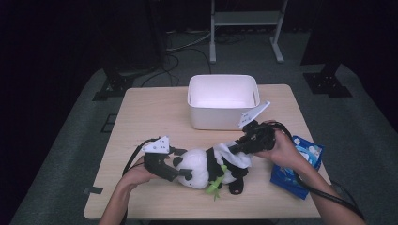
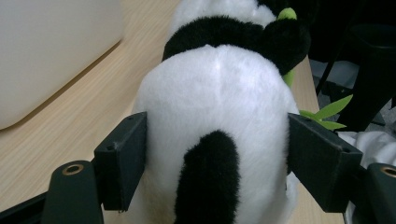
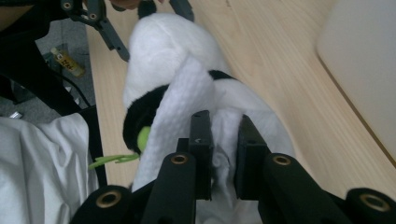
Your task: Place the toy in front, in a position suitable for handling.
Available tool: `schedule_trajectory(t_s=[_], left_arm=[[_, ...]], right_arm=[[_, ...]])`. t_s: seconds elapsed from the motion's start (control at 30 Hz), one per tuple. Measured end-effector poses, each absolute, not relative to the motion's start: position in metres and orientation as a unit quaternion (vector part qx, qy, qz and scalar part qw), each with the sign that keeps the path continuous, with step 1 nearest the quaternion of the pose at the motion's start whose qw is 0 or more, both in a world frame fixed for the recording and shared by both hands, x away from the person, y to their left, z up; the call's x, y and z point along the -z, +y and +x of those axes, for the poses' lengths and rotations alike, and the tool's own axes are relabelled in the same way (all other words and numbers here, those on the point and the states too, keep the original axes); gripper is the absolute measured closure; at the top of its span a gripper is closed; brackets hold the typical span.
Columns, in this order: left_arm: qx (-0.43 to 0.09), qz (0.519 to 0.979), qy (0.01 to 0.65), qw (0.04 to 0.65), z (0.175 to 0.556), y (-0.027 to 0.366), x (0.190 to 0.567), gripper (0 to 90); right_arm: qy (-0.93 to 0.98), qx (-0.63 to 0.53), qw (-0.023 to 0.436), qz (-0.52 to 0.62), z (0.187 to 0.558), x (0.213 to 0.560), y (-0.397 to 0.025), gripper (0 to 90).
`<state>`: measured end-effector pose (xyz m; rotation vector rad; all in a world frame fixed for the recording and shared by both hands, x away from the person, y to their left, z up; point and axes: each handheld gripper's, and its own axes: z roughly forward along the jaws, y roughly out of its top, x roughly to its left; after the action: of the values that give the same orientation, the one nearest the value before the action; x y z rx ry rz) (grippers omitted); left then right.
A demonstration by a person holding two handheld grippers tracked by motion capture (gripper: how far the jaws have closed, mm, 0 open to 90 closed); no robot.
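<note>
Two grippers work one plush panda [image 1: 202, 166] lying on its side near the table's [image 1: 150, 117] front edge. At about nine o'clock from the toy, the left gripper [image 1: 176, 171] has its jaws spread wide around the white head, pads pressed into the fur on both sides. At about two o'clock, the right gripper [image 1: 234, 147] is clenched on a fold of white cloth [image 3: 187, 116] wrapped over the panda's body. Behind, at twelve o'clock, sits a white bin [image 1: 223, 101] — close, not touching. A blue packet [image 1: 300, 166] lies at three o'clock, under the right forearm.
</note>
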<state>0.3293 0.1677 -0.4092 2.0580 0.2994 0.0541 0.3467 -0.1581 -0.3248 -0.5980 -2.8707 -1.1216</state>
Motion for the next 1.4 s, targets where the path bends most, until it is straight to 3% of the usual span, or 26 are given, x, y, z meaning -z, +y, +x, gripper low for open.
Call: schedule_trajectory(t_s=[0.17, 0.53, 0.6, 0.73, 1.03, 1.23, 1.4], left_arm=[[-0.023, 0.854, 0.125, 0.505, 0.329, 0.167, 0.409, 23.4], [-0.023, 0.854, 0.128, 0.504, 0.33, 0.166, 0.409, 22.6], [-0.024, 0.855, 0.129, 0.502, 0.33, 0.166, 0.409, 22.4], [-0.024, 0.855, 0.129, 0.502, 0.33, 0.165, 0.409, 22.5], [-0.023, 0.858, 0.124, 0.498, 0.328, 0.166, 0.408, 23.1], [-0.023, 0.861, 0.125, 0.493, 0.329, 0.165, 0.405, 22.5], [-0.016, 0.867, 0.136, 0.478, 0.331, 0.158, 0.399, 12.6]], right_arm=[[-0.92, 0.352, -0.005, -0.171, 0.342, 0.325, -0.147, 69.0], [-0.933, 0.335, -0.027, -0.13, 0.336, 0.325, -0.139, 59.3], [-0.936, 0.327, -0.038, -0.127, 0.335, 0.325, -0.136, 62.5], [-0.938, 0.315, -0.051, -0.138, 0.336, 0.323, -0.132, 82.0], [-0.932, 0.324, -0.053, -0.153, 0.354, 0.315, -0.12, 83.9], [-0.931, 0.319, -0.027, -0.176, 0.363, 0.328, -0.123, 84.0], [-0.925, 0.329, -0.003, -0.192, 0.363, 0.336, -0.131, 84.5]])
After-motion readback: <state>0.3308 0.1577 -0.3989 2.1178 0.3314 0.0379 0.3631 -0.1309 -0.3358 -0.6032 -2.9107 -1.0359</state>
